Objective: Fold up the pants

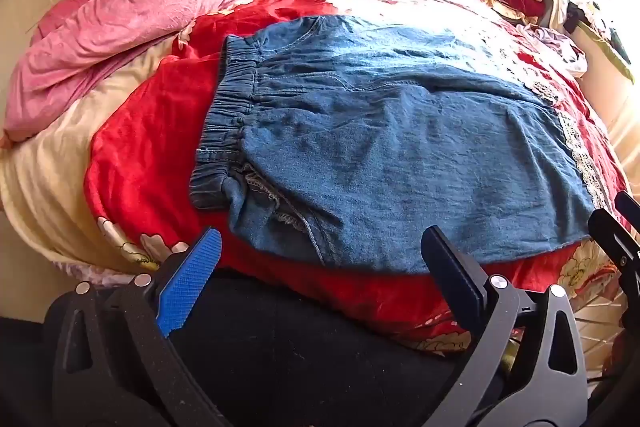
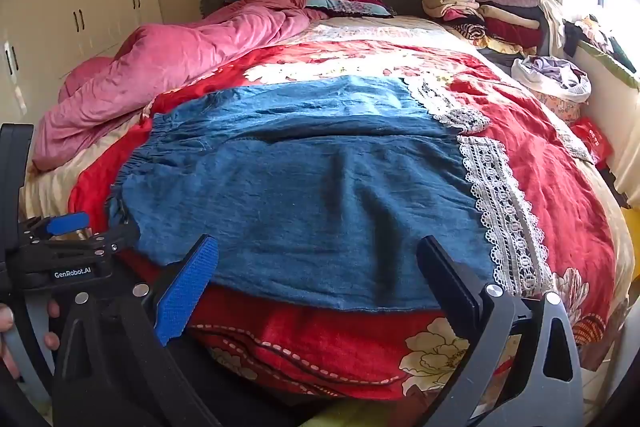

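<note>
Blue denim pants (image 1: 380, 131) with an elastic waistband on the left and white lace trim (image 2: 500, 203) at the leg ends on the right lie flat across the red floral bedspread (image 1: 144, 155). They also show in the right wrist view (image 2: 304, 183). My left gripper (image 1: 320, 251) is open and empty, hovering over the near hem by the crotch. My right gripper (image 2: 320, 259) is open and empty above the near hem of the leg. The left gripper also shows in the right wrist view (image 2: 88, 231) at the left edge.
A crumpled pink quilt (image 2: 168, 67) lies along the bed's far left. Stacked folded clothes (image 2: 484, 11) sit at the far right by the headboard. A white bag of laundry (image 2: 556, 79) and a window sill are on the right. White wardrobes (image 2: 76, 7) stand at left.
</note>
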Motion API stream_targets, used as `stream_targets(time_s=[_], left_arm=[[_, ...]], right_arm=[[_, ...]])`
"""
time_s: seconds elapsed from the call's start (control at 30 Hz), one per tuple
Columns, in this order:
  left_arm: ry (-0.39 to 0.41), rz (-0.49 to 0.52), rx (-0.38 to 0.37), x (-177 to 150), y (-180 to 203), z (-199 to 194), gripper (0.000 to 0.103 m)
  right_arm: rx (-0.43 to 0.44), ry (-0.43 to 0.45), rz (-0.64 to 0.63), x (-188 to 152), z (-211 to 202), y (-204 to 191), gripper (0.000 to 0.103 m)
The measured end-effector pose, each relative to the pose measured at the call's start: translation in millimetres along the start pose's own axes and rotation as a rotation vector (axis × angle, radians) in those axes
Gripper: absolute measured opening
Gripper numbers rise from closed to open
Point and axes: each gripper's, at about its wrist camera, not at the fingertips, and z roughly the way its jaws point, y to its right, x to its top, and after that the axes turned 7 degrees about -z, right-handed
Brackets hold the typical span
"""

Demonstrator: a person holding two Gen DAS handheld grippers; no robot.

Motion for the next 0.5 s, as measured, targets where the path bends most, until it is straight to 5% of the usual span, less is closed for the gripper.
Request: stream_targets(time_s=[0.5], left_arm=[[-0.002, 0.002, 0.005, -0.5, 4.2, 0.5, 0.094]], right_arm=[[-0.006, 0.015, -0.014, -0.3, 0.4, -0.7, 0.099]])
